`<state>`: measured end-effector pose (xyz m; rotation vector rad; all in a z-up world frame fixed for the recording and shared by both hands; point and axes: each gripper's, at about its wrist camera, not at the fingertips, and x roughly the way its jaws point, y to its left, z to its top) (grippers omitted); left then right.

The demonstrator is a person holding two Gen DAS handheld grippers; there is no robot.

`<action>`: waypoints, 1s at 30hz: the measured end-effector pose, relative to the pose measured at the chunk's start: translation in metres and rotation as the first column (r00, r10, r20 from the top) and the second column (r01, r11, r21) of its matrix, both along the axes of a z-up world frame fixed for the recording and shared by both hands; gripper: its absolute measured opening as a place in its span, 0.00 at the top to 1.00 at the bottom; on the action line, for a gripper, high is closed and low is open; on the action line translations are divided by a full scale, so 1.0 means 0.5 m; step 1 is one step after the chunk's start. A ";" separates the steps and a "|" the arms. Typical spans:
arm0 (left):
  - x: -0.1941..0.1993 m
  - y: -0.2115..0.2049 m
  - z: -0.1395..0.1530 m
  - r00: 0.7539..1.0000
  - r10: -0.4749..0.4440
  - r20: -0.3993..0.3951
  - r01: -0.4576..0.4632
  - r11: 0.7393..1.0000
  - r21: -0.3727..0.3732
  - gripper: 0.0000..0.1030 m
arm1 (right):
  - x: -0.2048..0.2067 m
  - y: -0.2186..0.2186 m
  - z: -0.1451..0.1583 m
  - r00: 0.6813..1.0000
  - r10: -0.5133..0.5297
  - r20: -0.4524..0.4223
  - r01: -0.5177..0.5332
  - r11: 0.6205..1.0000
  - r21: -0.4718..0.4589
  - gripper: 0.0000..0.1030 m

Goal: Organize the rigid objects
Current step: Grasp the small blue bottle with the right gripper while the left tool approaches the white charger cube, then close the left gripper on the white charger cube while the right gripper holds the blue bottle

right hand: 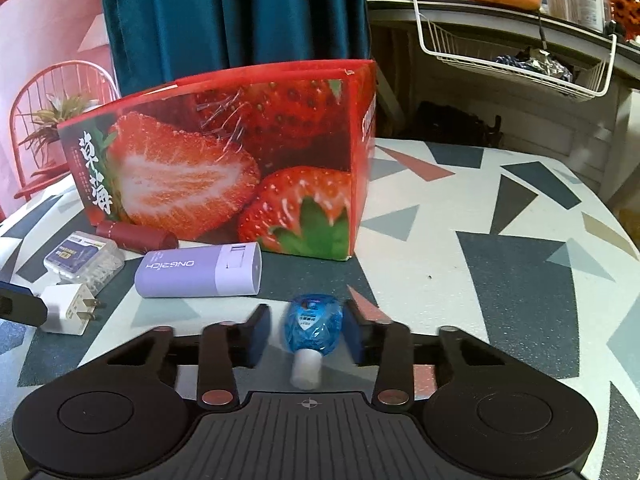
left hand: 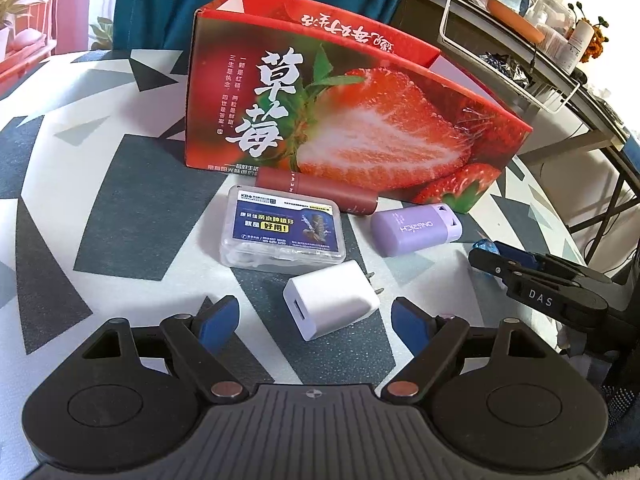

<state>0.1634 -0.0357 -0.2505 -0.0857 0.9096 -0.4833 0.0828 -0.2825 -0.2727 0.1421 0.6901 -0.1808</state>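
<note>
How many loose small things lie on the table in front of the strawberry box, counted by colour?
White square plug charger: 1
Purple rounded plastic case: 1
Dark red tube: 1
Clear plastic box with blue label: 1
Blue faceted bottle with white cap: 1
Total: 5

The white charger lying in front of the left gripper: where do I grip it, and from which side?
Grip the white charger across its two broad flat faces at mid-body, coming down from above with the left gripper, whose open jaws already flank it. Stay clear of the prong end, which points toward the strawberry box.
</note>
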 end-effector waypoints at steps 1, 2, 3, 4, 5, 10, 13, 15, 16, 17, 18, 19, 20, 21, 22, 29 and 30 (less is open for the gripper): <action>0.000 -0.001 0.000 1.000 0.000 -0.001 0.000 1.000 0.001 0.18 | 0.000 0.000 0.000 1.000 0.012 0.001 -0.013 1.000 0.005 0.72; 0.000 -0.001 0.000 1.000 -0.001 -0.001 0.001 1.000 0.003 0.18 | 0.000 0.001 0.000 1.000 0.027 0.003 -0.027 1.000 0.009 0.72; -0.001 -0.003 0.000 1.000 -0.003 -0.001 0.003 1.000 0.003 0.18 | 0.001 0.002 0.000 0.999 0.036 0.002 -0.036 0.999 0.010 0.72; -0.001 -0.004 0.000 1.000 -0.005 -0.001 0.005 1.000 0.003 0.18 | 0.002 0.004 0.000 0.999 0.046 0.002 -0.046 0.999 0.010 0.72; -0.001 -0.007 0.000 1.000 -0.009 0.000 0.009 1.000 0.003 0.18 | 0.003 0.006 0.000 0.998 0.056 0.001 -0.056 0.998 0.009 0.72; -0.002 -0.021 0.000 1.000 -0.023 0.014 0.023 1.000 0.006 0.18 | 0.006 0.026 0.001 0.993 0.119 -0.007 -0.119 0.993 -0.016 0.73; 0.003 -0.031 -0.003 1.000 -0.016 0.018 0.016 1.000 0.017 0.19 | 0.008 0.049 0.001 0.982 0.186 -0.018 -0.187 0.981 -0.059 0.73; 0.007 -0.039 -0.005 1.000 -0.006 0.025 0.005 0.999 0.032 0.20 | 0.009 0.063 0.002 0.973 0.228 -0.025 -0.229 0.970 -0.083 0.73; 0.008 -0.041 -0.005 1.000 0.001 0.026 -0.002 0.999 0.035 0.21 | 0.009 0.067 0.002 0.970 0.240 -0.026 -0.241 0.966 -0.090 0.73; 0.009 -0.044 -0.006 1.000 0.009 0.025 -0.010 0.999 0.037 0.21 | 0.009 0.070 0.002 0.969 0.246 -0.027 -0.248 0.964 -0.092 0.73; 0.010 -0.045 -0.006 1.000 0.013 0.024 -0.014 0.999 0.039 0.21 | 0.010 0.070 0.003 0.969 0.247 -0.026 -0.248 0.964 -0.090 0.73; 0.011 -0.046 -0.008 1.000 0.016 0.024 -0.017 0.999 0.043 0.22 | 0.010 0.068 0.003 0.969 0.247 -0.026 -0.248 0.965 -0.085 0.73; 0.013 -0.047 -0.010 1.000 0.018 0.024 -0.019 0.999 0.047 0.23 | 0.010 0.067 0.004 0.969 0.246 -0.025 -0.248 0.965 -0.081 0.73; 0.013 -0.046 -0.011 0.999 0.020 0.027 -0.022 0.998 0.050 0.24 | 0.010 0.067 0.004 0.969 0.247 -0.025 -0.248 0.965 -0.081 0.73; 0.013 -0.045 -0.011 0.999 0.025 0.031 -0.026 0.998 0.054 0.25 | 0.009 0.066 0.003 0.969 0.247 -0.024 -0.248 0.965 -0.081 0.73; 0.012 -0.018 -0.009 0.997 0.072 0.039 -0.074 0.996 0.057 0.27 | 0.009 0.066 0.004 0.969 0.247 -0.024 -0.248 0.965 -0.079 0.73; 0.012 -0.013 -0.008 0.996 0.082 0.038 -0.084 0.995 0.055 0.28 | 0.009 0.066 0.004 0.969 0.247 -0.024 -0.248 0.966 -0.080 0.73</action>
